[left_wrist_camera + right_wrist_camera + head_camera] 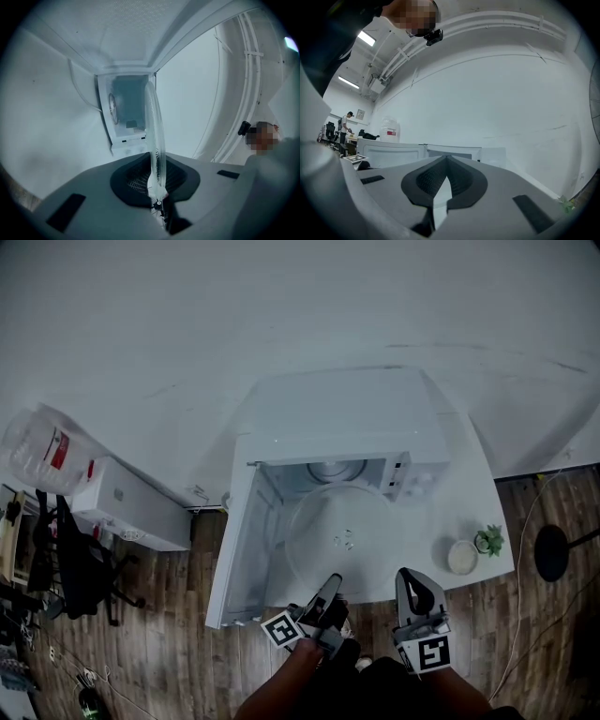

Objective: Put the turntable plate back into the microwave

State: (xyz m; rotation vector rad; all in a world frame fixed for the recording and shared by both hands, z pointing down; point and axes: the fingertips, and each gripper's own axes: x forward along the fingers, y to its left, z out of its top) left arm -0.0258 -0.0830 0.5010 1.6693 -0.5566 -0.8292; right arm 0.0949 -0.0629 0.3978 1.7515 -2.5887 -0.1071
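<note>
The clear glass turntable plate (342,535) hangs roughly level in front of the open white microwave (337,442), its far rim at the cavity mouth. My left gripper (332,585) is shut on the plate's near rim. In the left gripper view the plate (153,122) runs edge-on between the pads, with the left gripper (155,164) pointing into the microwave cavity (127,110). My right gripper (406,576) sits just off the plate's right rim. In the right gripper view the right gripper (446,160) has its jaws together with nothing between them.
The microwave door (239,549) stands swung open to the left. On the white table (469,484), right of the microwave, sit a small white bowl (461,556) and a little green plant (488,540). A water bottle (37,448), a white cabinet (131,504) and a black chair (80,568) stand at the left.
</note>
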